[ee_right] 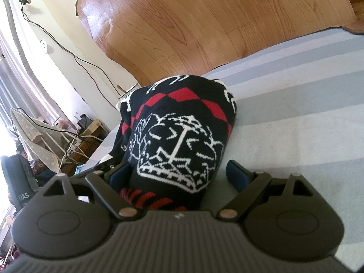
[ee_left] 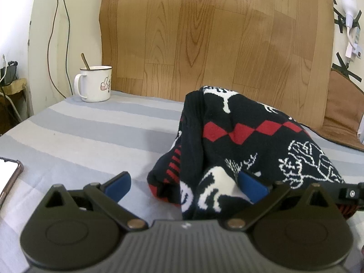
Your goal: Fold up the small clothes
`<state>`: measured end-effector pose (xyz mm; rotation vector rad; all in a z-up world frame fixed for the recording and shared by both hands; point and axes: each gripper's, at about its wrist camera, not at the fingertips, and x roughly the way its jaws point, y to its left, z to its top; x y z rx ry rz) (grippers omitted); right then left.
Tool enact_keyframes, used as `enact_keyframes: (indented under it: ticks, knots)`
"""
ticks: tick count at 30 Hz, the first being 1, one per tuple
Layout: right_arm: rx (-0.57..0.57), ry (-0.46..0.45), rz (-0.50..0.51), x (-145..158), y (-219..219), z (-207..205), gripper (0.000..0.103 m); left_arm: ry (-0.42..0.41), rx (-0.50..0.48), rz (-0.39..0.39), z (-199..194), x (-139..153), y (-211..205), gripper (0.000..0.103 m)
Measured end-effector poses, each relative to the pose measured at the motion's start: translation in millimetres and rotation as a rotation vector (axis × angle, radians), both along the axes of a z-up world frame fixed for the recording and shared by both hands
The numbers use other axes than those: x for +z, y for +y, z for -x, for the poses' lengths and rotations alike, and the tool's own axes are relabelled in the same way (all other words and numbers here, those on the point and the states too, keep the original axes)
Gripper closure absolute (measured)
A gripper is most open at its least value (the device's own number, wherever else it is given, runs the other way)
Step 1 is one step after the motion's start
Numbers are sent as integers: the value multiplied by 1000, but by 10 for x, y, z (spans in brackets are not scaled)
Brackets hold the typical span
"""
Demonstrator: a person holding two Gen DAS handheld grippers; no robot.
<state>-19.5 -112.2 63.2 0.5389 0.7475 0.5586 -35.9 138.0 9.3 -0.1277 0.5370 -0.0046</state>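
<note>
A dark knitted garment point(ee_left: 238, 141), patterned in white figures and a band of red diamonds, sits bunched in a mound on the striped grey-and-white tabletop point(ee_left: 95, 136), at about one o'clock from the left claw point(ee_left: 185, 184) and at twelve o'clock, hard up against it, from the right claw point(ee_right: 179, 177). Both claws stand spread wide: the left has the garment's near hem lying between its blue pads, with the right-hand pad point(ee_left: 252, 187) against or just beside the cloth and the other clear of it, while the right claw straddles the opposite end of the mound without pinching it, so neither appears to grip anything. By the look of the heap, rounded and creased, not flat, the folding seems barely begun or only roughly gathered; smoothing, squaring the edges and a clean final fold all appear to be left. Open striped surface runs to nine and ten o'clock of the left claw and to two and three o'clock of the right, giving room to spread the cloth. Limits on that room: a white enamel mug point(ee_left: 95, 84) with a spoon in it at ten o'clock near the wood-grain backboard point(ee_left: 216, 34), a phone point(ee_left: 10, 177) at the nine o'clock edge, and the tabletop's left edge dropping off at nine o'clock in the right wrist view.
</note>
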Motion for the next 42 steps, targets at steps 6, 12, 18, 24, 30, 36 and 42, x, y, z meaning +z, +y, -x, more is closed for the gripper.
enact_keyframes:
  ticks: [6,12,18,24,30,36,42]
  knots:
    - [0,0,-1,0,1,-3,10,3,2,12,2,-3,-1,0]
    - [10,-1,0,1,-2,-7,8,13,-3,35,-1,-1,27,0]
    - [22,-3,-9,0,-16,-16,6,35,-21,103,-37,-34,141,0]
    - [38,-11,-9,-3,-15,-15,3,41,-32,132,-53,-47,189,0]
    - [48,-24,2,-12,28,-35,0,74,-87,247,-97,-38,414,0]
    - [62,22,-20,12,-23,-99,0,74,-128,351,-208,281,838,0]
    - [84,78,-44,79,-100,-342,0,234,-292,403,-619,149,716,0]
